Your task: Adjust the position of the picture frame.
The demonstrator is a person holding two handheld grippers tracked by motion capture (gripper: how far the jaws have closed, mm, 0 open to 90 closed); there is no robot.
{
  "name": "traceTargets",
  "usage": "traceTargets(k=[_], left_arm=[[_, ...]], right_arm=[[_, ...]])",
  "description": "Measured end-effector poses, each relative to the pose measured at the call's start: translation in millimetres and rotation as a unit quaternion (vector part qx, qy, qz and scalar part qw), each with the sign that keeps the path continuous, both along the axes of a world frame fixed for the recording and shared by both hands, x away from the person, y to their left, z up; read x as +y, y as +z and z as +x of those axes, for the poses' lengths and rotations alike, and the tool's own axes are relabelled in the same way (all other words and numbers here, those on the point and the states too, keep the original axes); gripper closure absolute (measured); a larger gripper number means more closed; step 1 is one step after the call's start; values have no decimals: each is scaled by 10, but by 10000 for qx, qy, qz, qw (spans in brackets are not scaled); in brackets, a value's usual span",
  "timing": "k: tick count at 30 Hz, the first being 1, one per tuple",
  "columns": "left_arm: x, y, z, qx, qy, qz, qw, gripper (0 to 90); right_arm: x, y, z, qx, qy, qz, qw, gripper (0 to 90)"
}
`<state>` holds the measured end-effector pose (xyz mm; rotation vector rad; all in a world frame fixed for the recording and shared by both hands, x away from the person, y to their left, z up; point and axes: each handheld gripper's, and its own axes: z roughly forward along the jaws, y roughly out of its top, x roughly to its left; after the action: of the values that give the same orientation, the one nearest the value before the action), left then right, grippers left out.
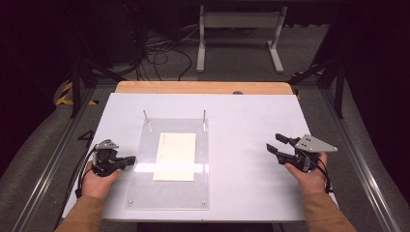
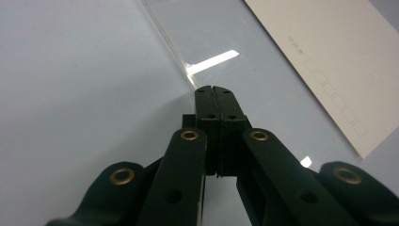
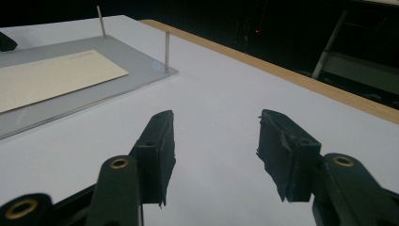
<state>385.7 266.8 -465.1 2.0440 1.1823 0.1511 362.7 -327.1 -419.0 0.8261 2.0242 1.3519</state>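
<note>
- clear acrylic plate (image 1: pixel 169 193) lies flat on the white table (image 1: pixel 251 145), a cream envelope (image 1: pixel 175 155) lying on it, two metal pins (image 1: pixel 204 120) upright at its far edge.
- left gripper (image 1: pixel 131 159) clenched on nothing, tips at the plate's left edge.
- right gripper (image 1: pixel 274 143) released, well apart from the plate.

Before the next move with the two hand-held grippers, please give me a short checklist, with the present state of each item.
1. Left hand-held gripper empty: ok; jaws shut on nothing, at the left edge of the clear acrylic plate.
2. Right hand-held gripper ready to grasp: ok; jaws open, empty, over the white table.
3. Cream envelope flat on the plate: ok.
4. Two metal pins upright at the plate's far edge: ok.
5. Envelope free of the pins: ok; it lies short of them.
6. Plate fixed to the table: cannot tell.
</note>
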Motion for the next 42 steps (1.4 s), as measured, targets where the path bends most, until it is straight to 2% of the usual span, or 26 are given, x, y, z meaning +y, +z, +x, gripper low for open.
traceTargets(k=[4,10,12,13,15,16,17,20,22,23,24,25,28,30,32,33,34,37,39,40,42], left_arm=[[-102,-10,44,1,-46,-80,10000,900],[-320,-2,140,-89,-184,7,9998,900],[-384,-6,172,-86,-205,-40,9997,900],[-406,-6,192,-126,-248,15,9996,900],[-471,-8,222,-102,-239,-59,9996,900],[-489,-6,240,-127,-279,-14,9995,900],[-521,-10,251,-118,-262,-73,9996,900],[-571,-8,271,-123,-298,-58,9995,900],[-635,1,301,-187,-392,40,9990,900],[-680,1,303,-144,-360,-23,9992,900],[-714,4,311,-148,-384,0,9992,900],[-745,9,327,-252,-463,113,9985,900],[-860,20,318,-214,-532,133,9983,900],[-904,26,317,-284,-608,202,9975,900],[-961,24,299,-179,-708,94,9973,900],[-970,26,301,-205,-765,129,9968,900],[-1006,25,285,-107,-752,32,9971,900],[-1059,33,276,-141,-843,111,9963,900],[-1113,32,264,-114,-862,64,9962,900],[-1151,33,262,-90,-969,56,9952,900],[-1193,34,250,-56,-1025,12,9947,900]], right_arm=[[-20,-4,-9,-3,1,33,10000,462],[-46,-3,-35,8,-36,26,10000,463],[-56,-10,-43,14,-68,31,10000,461],[-61,-15,-45,13,-73,42,10000,459],[-73,-21,-55,29,-101,49,9999,457],[-76,-24,-60,28,-109,55,9999,457],[-82,-23,-65,21,-114,53,9999,456],[-91,-21,-76,17,-123,52,9999,457],[-108,-17,-88,10,-146,63,9999,457],[-116,-14,-93,10,-167,74,9998,456],[-123,-12,-96,3,-170,85,9998,457],[-128,-9,-99,-9,-172,102,9998,457],[-147,0,-111,-19,-187,103,9998,457],[-155,0,-115,-21,-204,103,9997,457],[-169,2,-119,-30,-206,116,9997,457],[-181,4,-124,-34,-225,121,9997,456],[-185,6,-127,-37,-230,127,9996,456],[-199,7,-137,-41,-258,130,9996,456],[-202,4,-139,-40,-252,135,9996,456],[-205,1,-147,-33,-256,124,9996,457],[-212,2,-158,-35,-272,124,9995,456]])
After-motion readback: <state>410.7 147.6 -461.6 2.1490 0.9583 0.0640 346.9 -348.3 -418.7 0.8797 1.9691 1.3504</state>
